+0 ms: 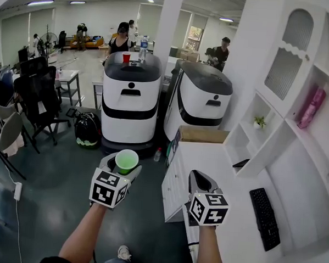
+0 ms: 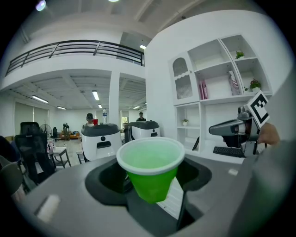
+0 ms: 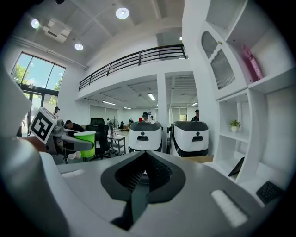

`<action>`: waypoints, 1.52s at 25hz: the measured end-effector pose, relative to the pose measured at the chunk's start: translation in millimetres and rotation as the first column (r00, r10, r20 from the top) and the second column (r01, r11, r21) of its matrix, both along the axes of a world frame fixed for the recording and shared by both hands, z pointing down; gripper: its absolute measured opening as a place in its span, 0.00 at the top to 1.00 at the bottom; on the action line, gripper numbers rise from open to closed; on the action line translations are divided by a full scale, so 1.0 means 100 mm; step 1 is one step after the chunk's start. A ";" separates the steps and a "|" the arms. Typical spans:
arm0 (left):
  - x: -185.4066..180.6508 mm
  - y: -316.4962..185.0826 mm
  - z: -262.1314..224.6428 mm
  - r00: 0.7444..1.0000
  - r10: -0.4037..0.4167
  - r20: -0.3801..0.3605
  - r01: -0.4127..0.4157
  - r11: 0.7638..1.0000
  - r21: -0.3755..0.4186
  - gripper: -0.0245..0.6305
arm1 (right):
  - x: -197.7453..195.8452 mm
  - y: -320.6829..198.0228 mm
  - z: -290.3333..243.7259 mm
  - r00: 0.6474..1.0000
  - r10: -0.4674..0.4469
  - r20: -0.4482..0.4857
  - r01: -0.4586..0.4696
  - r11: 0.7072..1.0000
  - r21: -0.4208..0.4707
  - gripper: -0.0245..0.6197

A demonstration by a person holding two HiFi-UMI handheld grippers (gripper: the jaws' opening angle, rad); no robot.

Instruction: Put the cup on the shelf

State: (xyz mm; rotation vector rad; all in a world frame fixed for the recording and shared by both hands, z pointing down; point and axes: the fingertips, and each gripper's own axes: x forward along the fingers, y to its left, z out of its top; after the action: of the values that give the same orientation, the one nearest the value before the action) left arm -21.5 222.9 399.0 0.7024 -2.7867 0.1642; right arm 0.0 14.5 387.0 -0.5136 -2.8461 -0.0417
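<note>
The cup [image 1: 126,161], probably light, thin-walled and easily crushed, sat upright in the left gripper [image 1: 121,171], pinched gently round its lower wall, left of the shelf [image 1: 274,134], while the right gripper [image 1: 199,180] was closed on nothing.

A big open-plan office-lab: black swivel chairs [image 1: 37,88], desks [image 1: 68,76], two white service robots [image 1: 131,96], staff [image 1: 121,39] beyond.

Your left hand-held gripper [image 1: 124,167] and right hand-held gripper [image 1: 197,176] have smooth pale grey shells with black recesses around the jaws. Each carries a white cube [image 1: 110,188] [image 1: 209,207] printed with black square markers. You wear dark clothing [image 1: 56,261] and a light shoe [image 1: 124,253].
</note>
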 end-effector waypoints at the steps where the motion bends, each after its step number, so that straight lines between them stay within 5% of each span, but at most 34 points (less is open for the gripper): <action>1: -0.07 0.04 0.00 1.000 0.002 -0.001 -0.002 1.000 0.003 0.49 | -0.07 0.04 0.00 1.000 0.002 -0.003 -0.002 1.000 0.006 0.92; 20: -0.79 0.47 0.05 0.998 0.065 -0.003 -0.065 0.998 0.018 0.49 | -0.68 0.54 0.02 0.999 0.051 -0.008 -0.050 0.999 0.016 0.92; 38: -1.19 0.08 0.14 0.986 0.166 0.012 -0.166 0.986 0.005 0.49 | -0.94 0.23 0.16 0.991 0.136 0.002 -0.136 0.991 -0.004 0.92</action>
State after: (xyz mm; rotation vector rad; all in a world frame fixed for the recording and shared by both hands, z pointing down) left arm -141.0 230.7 412.8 0.9377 -2.7391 0.1927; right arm -93.7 37.1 403.5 -0.3198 -2.8760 -0.0117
